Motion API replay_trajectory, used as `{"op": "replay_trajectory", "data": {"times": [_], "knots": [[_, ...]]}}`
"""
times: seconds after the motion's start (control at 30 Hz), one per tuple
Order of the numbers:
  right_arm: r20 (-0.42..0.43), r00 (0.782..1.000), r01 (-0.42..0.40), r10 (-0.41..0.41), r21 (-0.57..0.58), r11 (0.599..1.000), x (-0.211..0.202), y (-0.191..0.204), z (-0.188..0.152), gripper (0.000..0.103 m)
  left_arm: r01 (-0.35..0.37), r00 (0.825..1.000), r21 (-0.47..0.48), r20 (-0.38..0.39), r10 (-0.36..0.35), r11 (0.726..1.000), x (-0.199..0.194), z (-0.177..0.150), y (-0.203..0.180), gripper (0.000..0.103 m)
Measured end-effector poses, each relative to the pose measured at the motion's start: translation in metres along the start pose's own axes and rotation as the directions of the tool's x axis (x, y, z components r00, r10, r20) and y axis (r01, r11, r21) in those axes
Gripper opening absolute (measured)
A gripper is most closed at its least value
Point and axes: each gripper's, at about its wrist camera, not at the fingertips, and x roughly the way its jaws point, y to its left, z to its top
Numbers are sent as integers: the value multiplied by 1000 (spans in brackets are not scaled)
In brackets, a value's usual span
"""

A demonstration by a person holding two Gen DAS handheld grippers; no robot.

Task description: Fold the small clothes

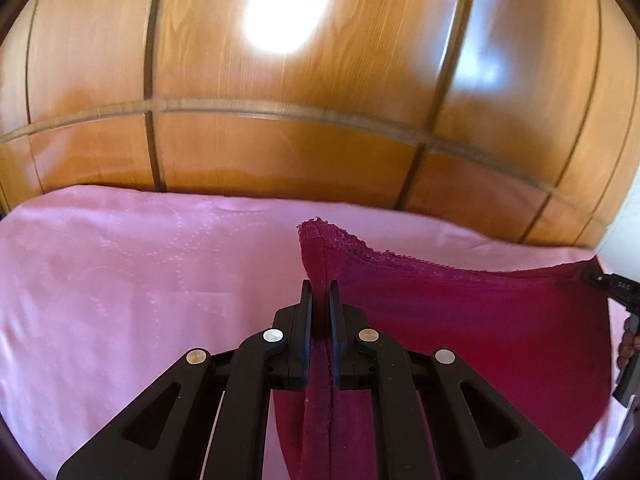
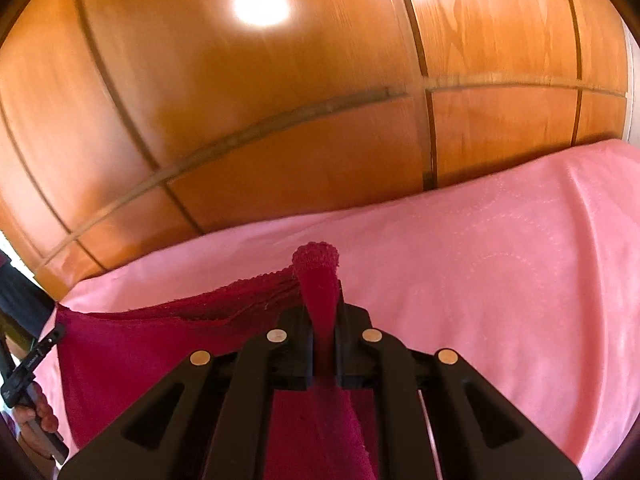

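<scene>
A small dark red garment with a lace-trimmed edge (image 1: 460, 312) hangs stretched between my two grippers above the pink bedsheet (image 1: 120, 280). My left gripper (image 1: 320, 292) is shut on the garment's left corner. My right gripper (image 2: 323, 300) is shut on its right corner, and the cloth (image 2: 160, 344) spreads away to the left in that view. The right gripper shows at the far right of the left wrist view (image 1: 608, 280), and the left gripper at the far left of the right wrist view (image 2: 36, 352).
A wooden panelled wardrobe (image 1: 280, 140) stands right behind the bed, also in the right wrist view (image 2: 240, 120). The pink sheet (image 2: 500, 280) stretches out on both sides of the garment. The person's fingers (image 2: 44, 416) hold the left gripper's handle.
</scene>
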Motion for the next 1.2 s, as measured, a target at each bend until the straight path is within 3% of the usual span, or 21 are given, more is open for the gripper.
{"op": "replay_trajectory", "data": {"times": [0.1, 0.13, 0.2, 0.23, 0.3, 0.47, 0.5, 0.53, 0.57, 0.63, 0.77, 0.83, 1.1, 1.13, 1.17, 1.2], "knots": [[-74, 997, 33, -34, -10, 999, 28, -3, -8, 8, -21, 996, 2, -86, 21, 1000, 29, -5, 0, 6], [-85, 995, 46, -47, -17, 999, 31, -4, -11, 13, -43, 993, 1, -112, 43, 999, 35, -8, 2, 6], [-91, 996, 15, -14, 7, 1000, 25, -10, -15, 31, -22, 993, -28, -120, 18, 999, 33, -10, 9, 8], [-79, 997, -5, 6, 19, 1000, 17, -13, -17, 48, -4, 993, -51, -121, -2, 999, 28, -11, 15, 15], [-51, 998, -41, 42, 26, 999, -4, -20, -22, 51, 5, 994, -81, -112, -14, 997, 14, -17, 27, 18], [-41, 984, -171, 175, 94, 981, -65, -49, -63, 62, 113, 985, -77, -121, -122, 991, -36, -55, 43, 18], [-48, 978, -198, 204, 112, 974, -78, -55, -78, 62, 145, 979, -73, -132, -154, 987, -48, -67, 46, 18], [-55, 974, -214, 221, 122, 969, -88, -59, -91, 62, 169, 974, -73, -139, -178, 983, -59, -79, 48, 29], [-61, 971, -223, 232, 129, 966, -96, -61, -101, 63, 184, 971, -75, -139, -193, 980, -69, -89, 51, 48], [-81, 965, -235, 248, 145, 961, -109, -67, -128, 64, 195, 971, -82, -121, -204, 977, -93, -111, 58, 60], [-126, 962, -220, 244, 179, 959, -110, -74, -166, 64, 223, 961, -114, -140, -237, 968, -119, -146, 69, 60], [-131, 963, -207, 237, 205, 956, -103, -75, -176, 62, 225, 959, -86, -159, -236, 971, -122, -153, 65, 60], [-111, 968, -195, 225, 233, 953, -90, -70, -179, 37, 265, 956, 21, -139, -260, 964, -111, -154, 38, 59], [-115, 968, -192, 222, 229, 954, -90, -68, -179, 34, 267, 955, 30, -141, -261, 963, -107, -154, 36, 53], [-122, 968, -189, 220, 223, 956, -92, -66, -178, 24, 283, 949, 41, -158, -273, 958, -99, -152, 32, 48], [-131, 970, -176, 205, 207, 962, -91, -63, -175, 21, 294, 944, 44, -172, -282, 955, -96, -152, 31, 31]]}}
